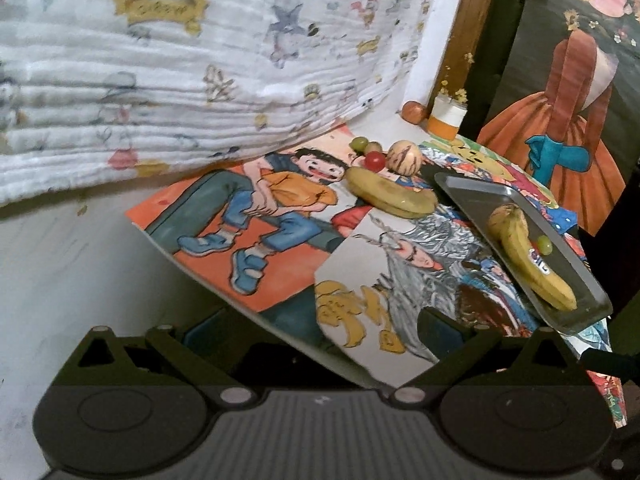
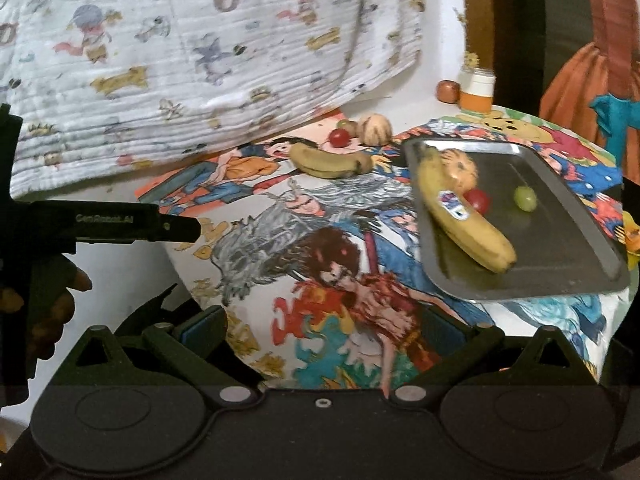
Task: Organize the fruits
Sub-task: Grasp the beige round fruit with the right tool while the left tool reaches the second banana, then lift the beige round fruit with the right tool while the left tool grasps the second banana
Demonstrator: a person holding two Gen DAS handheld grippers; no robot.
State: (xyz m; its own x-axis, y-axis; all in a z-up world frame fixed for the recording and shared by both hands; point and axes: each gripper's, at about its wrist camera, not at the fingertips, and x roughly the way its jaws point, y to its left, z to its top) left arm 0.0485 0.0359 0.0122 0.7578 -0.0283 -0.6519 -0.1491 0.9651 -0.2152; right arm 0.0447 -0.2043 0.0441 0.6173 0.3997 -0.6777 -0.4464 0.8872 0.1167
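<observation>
Right wrist view: stickered banana (image 2: 460,208) lies diagonally on tray (image 2: 580,216); both hand-held grippers spread wide, empty.

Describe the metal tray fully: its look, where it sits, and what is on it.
The tray is a shallow rectangular pan of dull grey metal with rounded corners and a low raised rim. It lies flat on the cartoon-printed cloth, to the right. Inside are a stickered banana along its left side, a pale round fruit, a red tomato touching the banana, and a green grape lying apart. Neither gripper touches it.
</observation>
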